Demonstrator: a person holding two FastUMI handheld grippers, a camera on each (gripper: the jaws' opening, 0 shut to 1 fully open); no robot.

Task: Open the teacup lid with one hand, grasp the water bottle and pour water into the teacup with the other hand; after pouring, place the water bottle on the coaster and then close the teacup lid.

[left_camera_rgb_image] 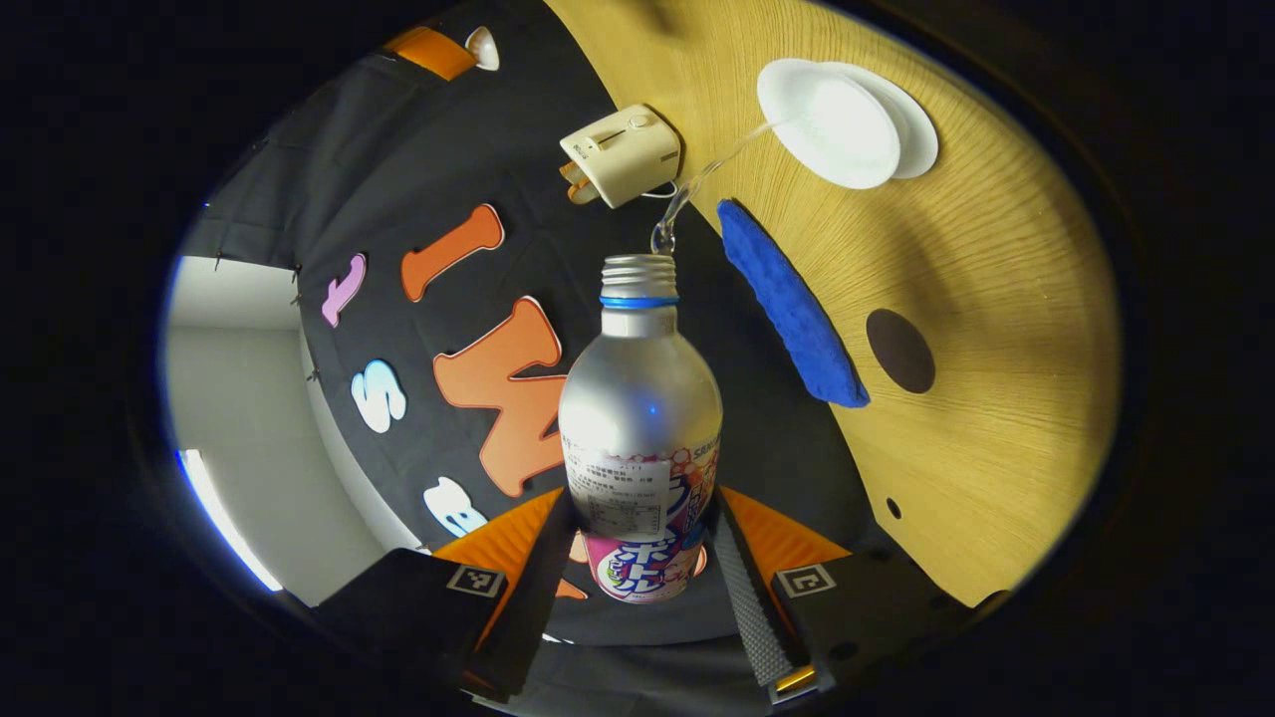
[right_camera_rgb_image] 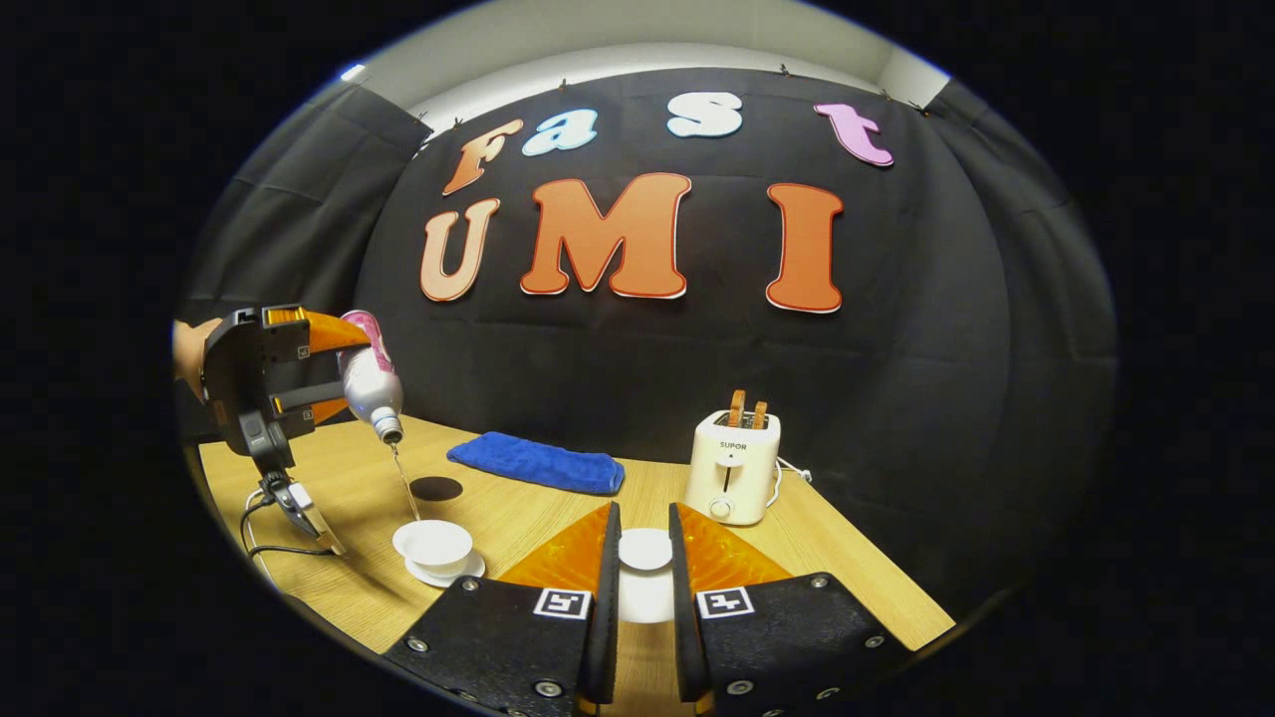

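The left gripper (left_camera_rgb_image: 637, 588) has both fingers pressed on the lower body of the water bottle (left_camera_rgb_image: 639, 438), a silvery metal bottle with a threaded open neck, a blue ring below the thread and a pink and white label near its base. In the right gripper view that left gripper (right_camera_rgb_image: 334, 373) is held high over the left end of the table (right_camera_rgb_image: 847, 588), the bottle (right_camera_rgb_image: 371, 383) tipped mouth-down, and part of the holding hand (right_camera_rgb_image: 189, 349) shows behind it. A thin stream of water (right_camera_rgb_image: 403, 483) runs from the mouth into the teacup (right_camera_rgb_image: 432, 544), a white cup standing on its white saucer (right_camera_rgb_image: 446, 572) on the wood. The dark round coaster (right_camera_rgb_image: 436, 488) lies just behind the cup, and a folded blue cloth (right_camera_rgb_image: 538, 463) lies beyond it, toward the wall. A cream toaster (right_camera_rgb_image: 733, 468) stands farther right with two slices sticking up.

The right gripper (right_camera_rgb_image: 644, 583) hangs level above the near edge of the table, its fingers closed against the two sides of the white teacup lid (right_camera_rgb_image: 644, 550), which it holds clear of the cup, well to the cup's right.
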